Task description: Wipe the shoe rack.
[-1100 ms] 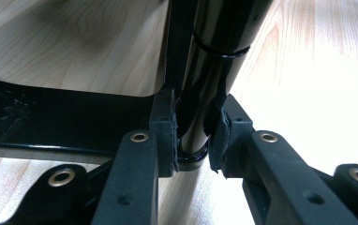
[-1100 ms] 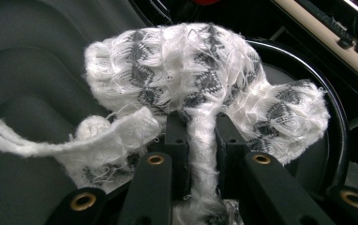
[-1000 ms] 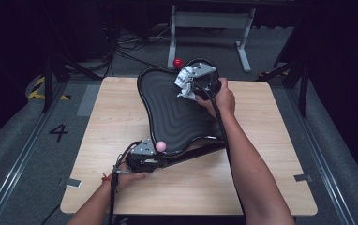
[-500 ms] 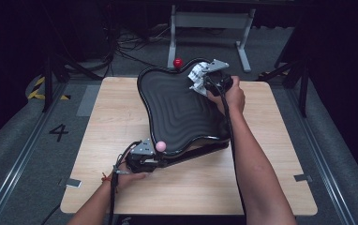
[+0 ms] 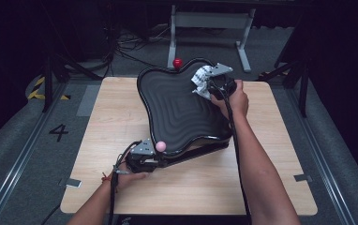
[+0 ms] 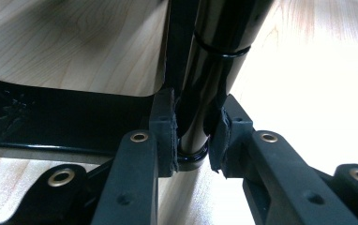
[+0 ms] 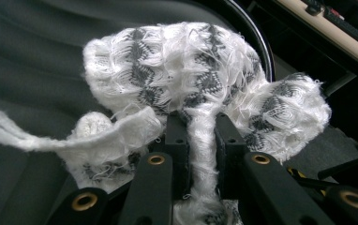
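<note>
While the right hand-held gripper [image 5: 204,83] sits at the upper right of the high view, it's clamped on a frayed white-and-grey cloth [image 5: 199,79] and pressing it onto the far edge of that wavy black tray [image 5: 177,108]. Looks like wiping duty to me. In the right gripper view the cloth [image 7: 200,79] bunches up above the jaws, with a twisted strand pinched between them, so there's a thick wad to rub with.

Meanwhile the left hand-held gripper [image 5: 142,157], lower left of centre, is closed around a glossy black post [image 6: 205,89] under the tray's near corner, right by the pink ball [image 5: 160,146]. My guess is that's just bracing, so the tray doesn't slide on the bench [image 5: 111,122] during scrubbing.

A red ball [image 5: 177,62] sits on the far rim. Only writing I can read is a "4" [image 5: 58,132] on the floor, left of the bench.
</note>
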`<state>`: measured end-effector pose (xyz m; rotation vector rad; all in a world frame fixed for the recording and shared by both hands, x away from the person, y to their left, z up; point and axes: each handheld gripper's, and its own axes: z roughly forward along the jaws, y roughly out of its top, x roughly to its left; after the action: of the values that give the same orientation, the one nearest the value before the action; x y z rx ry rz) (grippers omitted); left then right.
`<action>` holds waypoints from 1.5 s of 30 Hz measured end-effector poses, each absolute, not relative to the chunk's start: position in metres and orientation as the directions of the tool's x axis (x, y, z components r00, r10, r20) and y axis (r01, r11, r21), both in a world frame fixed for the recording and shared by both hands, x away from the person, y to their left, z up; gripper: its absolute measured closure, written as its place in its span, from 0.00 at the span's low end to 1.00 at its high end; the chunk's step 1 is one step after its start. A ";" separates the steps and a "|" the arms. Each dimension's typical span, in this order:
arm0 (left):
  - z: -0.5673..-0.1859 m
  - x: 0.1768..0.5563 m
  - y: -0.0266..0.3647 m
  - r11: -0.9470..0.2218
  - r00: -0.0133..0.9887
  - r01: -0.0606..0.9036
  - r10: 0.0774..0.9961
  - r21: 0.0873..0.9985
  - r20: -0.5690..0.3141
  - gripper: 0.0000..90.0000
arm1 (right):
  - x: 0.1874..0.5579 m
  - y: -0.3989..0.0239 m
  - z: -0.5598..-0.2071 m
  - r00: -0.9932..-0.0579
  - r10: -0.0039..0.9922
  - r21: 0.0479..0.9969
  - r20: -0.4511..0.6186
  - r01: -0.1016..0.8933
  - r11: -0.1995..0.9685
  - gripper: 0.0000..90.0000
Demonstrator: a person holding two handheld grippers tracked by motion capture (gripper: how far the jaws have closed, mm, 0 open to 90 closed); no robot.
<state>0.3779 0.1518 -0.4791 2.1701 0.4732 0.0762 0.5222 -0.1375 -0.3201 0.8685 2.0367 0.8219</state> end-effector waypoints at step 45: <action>-0.479 0.379 0.150 -0.540 0.930 0.305 0.345 0.785 -0.124 0.81 | 0.490 0.026 -0.313 -0.690 0.567 0.754 -0.451 0.045 0.655 0.88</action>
<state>0.3793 0.1504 -0.4789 2.1760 0.4594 0.0567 0.4897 0.0257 -0.3126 0.4718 2.1762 0.9677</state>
